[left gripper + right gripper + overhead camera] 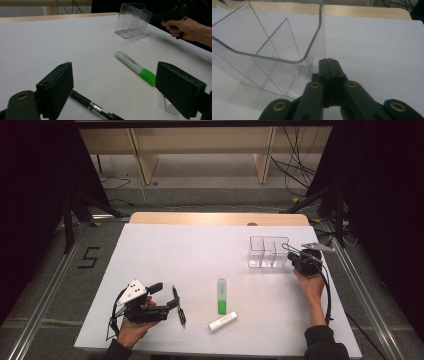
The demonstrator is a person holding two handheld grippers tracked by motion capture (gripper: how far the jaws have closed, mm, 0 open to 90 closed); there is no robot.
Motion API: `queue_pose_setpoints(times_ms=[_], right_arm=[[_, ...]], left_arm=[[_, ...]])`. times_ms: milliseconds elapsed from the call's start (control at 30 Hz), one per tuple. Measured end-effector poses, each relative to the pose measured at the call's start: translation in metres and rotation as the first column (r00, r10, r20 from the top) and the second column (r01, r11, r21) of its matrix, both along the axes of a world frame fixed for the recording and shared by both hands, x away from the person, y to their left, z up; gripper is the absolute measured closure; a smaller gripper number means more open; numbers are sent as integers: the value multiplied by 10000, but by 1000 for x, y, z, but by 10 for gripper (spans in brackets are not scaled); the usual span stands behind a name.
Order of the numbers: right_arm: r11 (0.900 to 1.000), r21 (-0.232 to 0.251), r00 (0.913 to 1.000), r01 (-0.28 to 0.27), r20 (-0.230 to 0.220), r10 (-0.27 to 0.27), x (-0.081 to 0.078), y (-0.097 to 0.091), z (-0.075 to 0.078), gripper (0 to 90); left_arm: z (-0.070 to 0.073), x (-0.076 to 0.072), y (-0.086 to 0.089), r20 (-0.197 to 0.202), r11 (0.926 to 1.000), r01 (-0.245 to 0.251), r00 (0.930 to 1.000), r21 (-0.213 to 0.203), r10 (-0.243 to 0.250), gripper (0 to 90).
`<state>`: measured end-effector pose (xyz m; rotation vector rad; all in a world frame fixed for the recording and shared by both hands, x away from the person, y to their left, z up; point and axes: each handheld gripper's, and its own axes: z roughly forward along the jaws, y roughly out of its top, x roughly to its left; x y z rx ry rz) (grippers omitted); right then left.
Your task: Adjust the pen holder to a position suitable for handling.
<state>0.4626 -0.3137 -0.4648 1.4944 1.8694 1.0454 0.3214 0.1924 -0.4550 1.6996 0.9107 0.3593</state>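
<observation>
Right gripper view puts the right gripper [329, 65] front and centre, its two black jaws pressed flat together at the tips. They meet right at the near corner wall of a clear plastic organizer [269, 52]; a thin clear wall may be pinched between them, though the seam is too tight to tell for sure. The organizer stands upright on the white table [374, 50], its inner dividers splitting it into compartments, all seen through the clear walls. Beyond it runs the wooden edge of the tabletop.

From the high view, the right gripper [300, 261] sits at the organizer's [268, 252] right side, on the far right part of the table, with the person's right hand [311, 282] behind it.

Farther out, the left gripper [167, 296] rests near the front left of the table, its jaws spread wide apart with nothing pressed between them. A black pen [178, 306] lies just beside its tips; in the left gripper view the pen [88, 105] runs across below the open jaws. A green highlighter [221, 296] lies near the middle of the table, and a small white tube [222, 321] lies just in front of it, close to the near edge.
</observation>
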Motion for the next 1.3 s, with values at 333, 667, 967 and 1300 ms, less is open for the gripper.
queue_pose_setpoints(times_ms=[333,667,967,1300], right_arm=[[9996,-101,9996,-261,-149,260,2,15,-5,900],[9981,-269,9982,-560,-241,554,10,34,-6,900],[9955,-376,9959,-873,-286,863,19,55,-3,900],[9924,-177,9922,-1215,-310,1209,26,86,-4,900]], left_arm=[[0,0,-1,-10,10000,-11,10000,-5,11,145],[0,0,-1,-10,10000,-5,10000,0,5,144],[0,0,0,4,10000,1,10000,1,-1,145],[1,0,0,-17,10000,-18,10000,21,18,145]])
